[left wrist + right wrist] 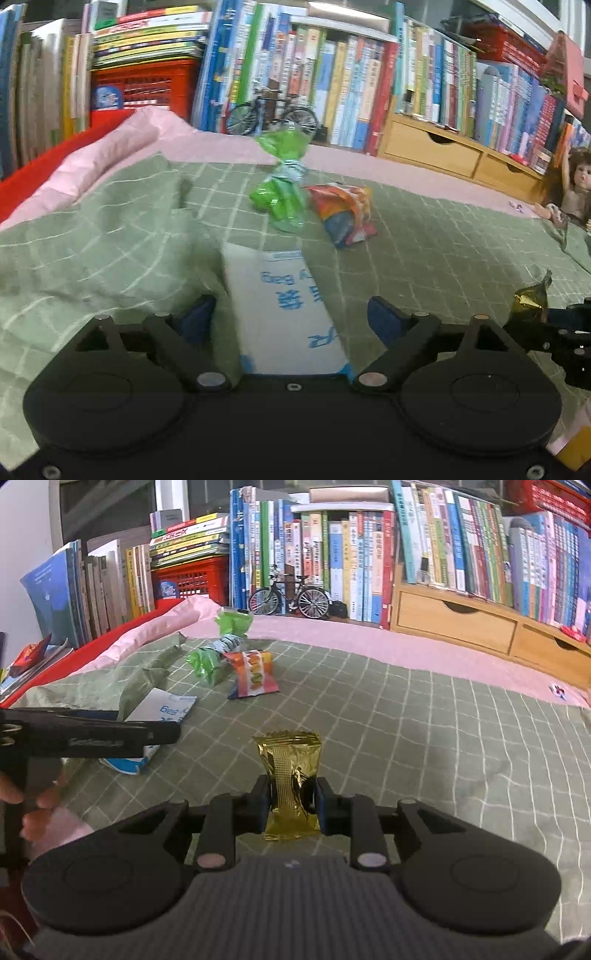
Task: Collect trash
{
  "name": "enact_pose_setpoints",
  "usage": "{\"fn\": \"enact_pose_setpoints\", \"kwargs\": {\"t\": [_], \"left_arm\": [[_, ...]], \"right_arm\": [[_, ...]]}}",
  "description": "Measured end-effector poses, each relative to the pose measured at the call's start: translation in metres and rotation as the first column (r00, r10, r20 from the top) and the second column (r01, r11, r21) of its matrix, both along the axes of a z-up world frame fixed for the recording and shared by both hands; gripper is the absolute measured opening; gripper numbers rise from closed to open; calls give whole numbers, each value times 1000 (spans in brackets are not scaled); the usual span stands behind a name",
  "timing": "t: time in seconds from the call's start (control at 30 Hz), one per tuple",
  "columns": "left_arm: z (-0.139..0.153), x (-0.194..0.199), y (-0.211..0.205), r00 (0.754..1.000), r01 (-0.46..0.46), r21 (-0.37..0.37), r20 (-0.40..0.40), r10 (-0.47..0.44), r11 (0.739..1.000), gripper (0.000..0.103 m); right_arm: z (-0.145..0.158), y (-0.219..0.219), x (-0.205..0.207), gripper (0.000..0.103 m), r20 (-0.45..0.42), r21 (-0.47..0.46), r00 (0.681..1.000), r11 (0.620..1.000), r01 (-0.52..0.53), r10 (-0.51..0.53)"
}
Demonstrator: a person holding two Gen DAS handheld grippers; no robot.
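My left gripper (291,314) stands open, its blue pads wide apart on either side of a white bag with blue print (284,295) that lies flat on the green checked cloth (424,258); the pads do not touch it. Beyond it lie a crumpled green plastic wrapper (280,184) and an orange snack packet (343,214). My right gripper (291,801) is shut on a gold foil wrapper (290,760), held upright just above the cloth. From the right wrist view, one of the left gripper's fingers (110,734) crosses over the white bag (166,709).
A pink sheet (369,638) and a red cover (29,173) lie under the cloth. Rows of books, a red crate (192,579), a model bicycle (288,594) and a wooden drawer unit (461,627) line the back. A doll (569,184) sits far right. A hand (37,812) shows at left.
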State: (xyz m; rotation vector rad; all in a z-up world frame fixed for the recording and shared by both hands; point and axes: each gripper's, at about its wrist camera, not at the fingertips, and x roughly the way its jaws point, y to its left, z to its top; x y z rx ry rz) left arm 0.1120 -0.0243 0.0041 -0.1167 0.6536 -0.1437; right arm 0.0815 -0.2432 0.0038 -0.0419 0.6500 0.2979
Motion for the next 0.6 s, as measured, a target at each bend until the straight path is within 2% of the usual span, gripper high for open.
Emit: {"fn": "enact_pose_setpoints", "kwargs": {"t": [0.2, 0.37, 0.47, 0.53, 0.6], "left_arm": [[0, -6, -27, 991, 129, 73, 12, -130, 989, 90], [5, -37, -41, 954, 289, 132, 47, -297, 948, 92], [11, -54, -41, 942, 305, 171, 86, -323, 937, 92], [16, -58, -37, 942, 307, 161, 90, -323, 938, 92], [21, -60, -32, 944, 316, 109, 66, -324, 943, 92]], "right_arm": [[-4, -12, -6, 34, -6, 22, 1000, 1000, 19, -19], [-8, -22, -10, 34, -7, 38, 999, 999, 36, -36], [-9, -27, -12, 34, -5, 46, 999, 998, 44, -44], [-9, -29, -13, 35, -3, 52, 999, 998, 48, -47], [-9, -31, -13, 35, -3, 58, 999, 997, 51, -51]]}}
